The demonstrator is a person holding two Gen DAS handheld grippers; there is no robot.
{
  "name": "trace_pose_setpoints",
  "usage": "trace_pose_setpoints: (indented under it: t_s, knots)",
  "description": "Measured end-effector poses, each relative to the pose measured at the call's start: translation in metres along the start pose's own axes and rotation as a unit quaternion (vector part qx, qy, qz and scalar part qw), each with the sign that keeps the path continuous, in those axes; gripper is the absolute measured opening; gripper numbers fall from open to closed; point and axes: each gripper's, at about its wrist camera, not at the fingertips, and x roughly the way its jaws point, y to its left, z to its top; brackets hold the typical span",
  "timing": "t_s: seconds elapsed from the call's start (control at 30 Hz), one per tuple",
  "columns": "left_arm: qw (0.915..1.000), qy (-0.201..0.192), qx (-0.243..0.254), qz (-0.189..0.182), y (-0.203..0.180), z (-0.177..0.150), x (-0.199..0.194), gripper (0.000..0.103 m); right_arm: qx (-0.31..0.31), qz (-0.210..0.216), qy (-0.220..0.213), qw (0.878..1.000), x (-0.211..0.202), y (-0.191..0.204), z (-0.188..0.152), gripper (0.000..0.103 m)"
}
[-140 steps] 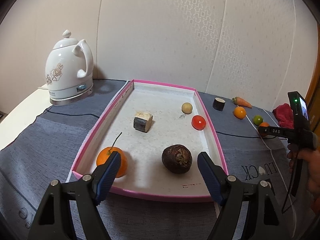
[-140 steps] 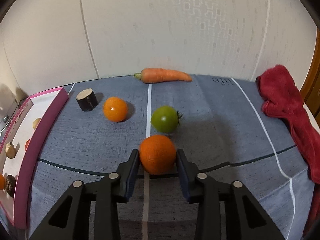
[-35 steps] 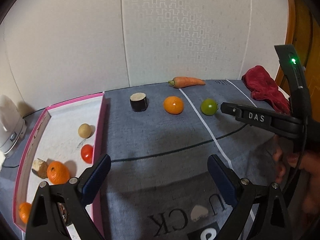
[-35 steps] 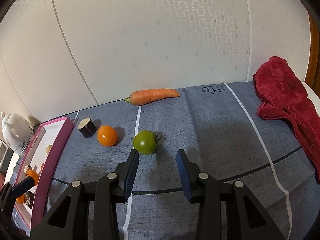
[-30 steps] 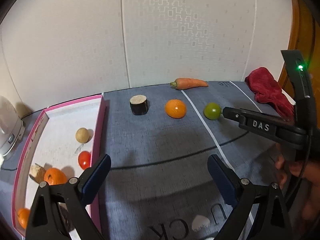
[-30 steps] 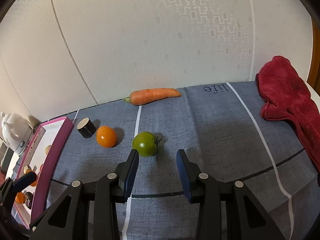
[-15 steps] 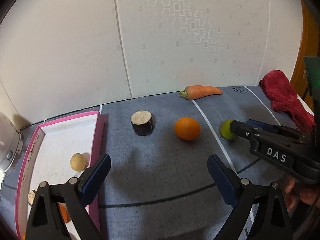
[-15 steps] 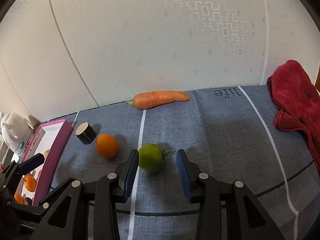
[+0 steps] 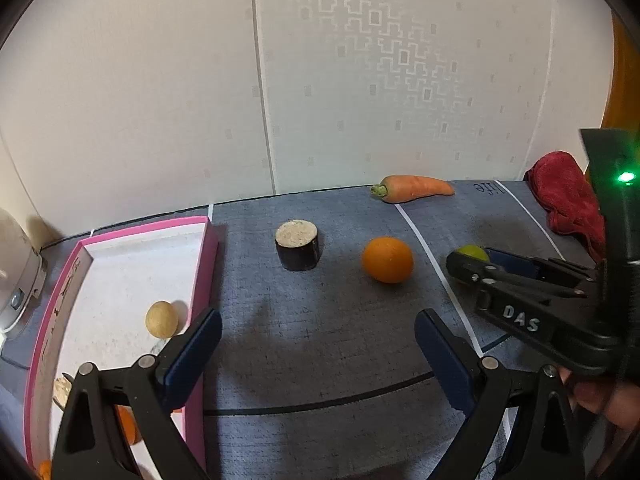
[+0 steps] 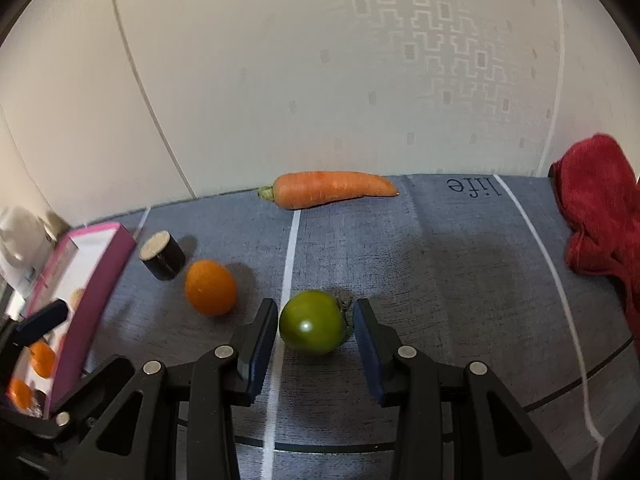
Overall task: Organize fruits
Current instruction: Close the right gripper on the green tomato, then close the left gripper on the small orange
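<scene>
A green tomato (image 10: 313,328) lies on the grey cloth between the fingers of my right gripper (image 10: 315,311). The jaws stand on either side of it, with a thin gap showing at the right pad. In the left wrist view the right gripper (image 9: 466,266) hides most of the tomato (image 9: 473,251). An orange (image 9: 387,259) and a dark eggplant piece (image 9: 298,244) lie to the tomato's left. My left gripper (image 9: 316,336) hangs wide open and empty in front of the orange. The pink tray (image 9: 204,264) at the left holds a beige ball (image 9: 161,319) and other fruits.
A carrot (image 10: 332,189) lies by the back wall. A red cloth (image 10: 596,236) is heaped at the right edge. A white kettle (image 9: 16,272) stands left of the tray. A person's hand (image 9: 600,396) holds the right gripper.
My right gripper has moved forward and down so the green tomato now sits between its fingers. My left gripper has shifted towards the orange and eggplant piece, still open.
</scene>
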Motion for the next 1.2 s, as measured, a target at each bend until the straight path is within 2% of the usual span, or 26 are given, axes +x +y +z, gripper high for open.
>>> trace_pose_setpoints:
  t_s: [0.17, 0.53, 0.83, 1.03, 1.2]
  knots:
    - [1.0, 0.006, 0.001, -0.005, -0.005, -0.003, 0.003, 0.098, -0.001, -0.009, -0.002, 1.0, 0.0, -0.005, 0.0, 0.036]
    - [0.9996, 0.007, -0.007, -0.028, -0.02, 0.002, 0.015, 0.097, 0.037, -0.051, -0.017, 0.998, -0.004, -0.048, 0.008, 0.036]
    - [0.9981, 0.015, 0.001, -0.059, -0.04, 0.016, 0.036, 0.079, 0.052, -0.061, -0.033, 0.996, -0.011, -0.053, 0.008, 0.036]
    - [0.9981, 0.025, 0.007, -0.057, -0.047, 0.023, 0.05, 0.07, 0.068, -0.049, -0.034, 0.996, -0.012, -0.06, 0.008, 0.036]
    - [0.9981, 0.03, 0.004, -0.054, -0.048, 0.025, 0.056, 0.069, 0.071, -0.05, -0.036, 0.996, -0.012, -0.061, 0.008, 0.036]
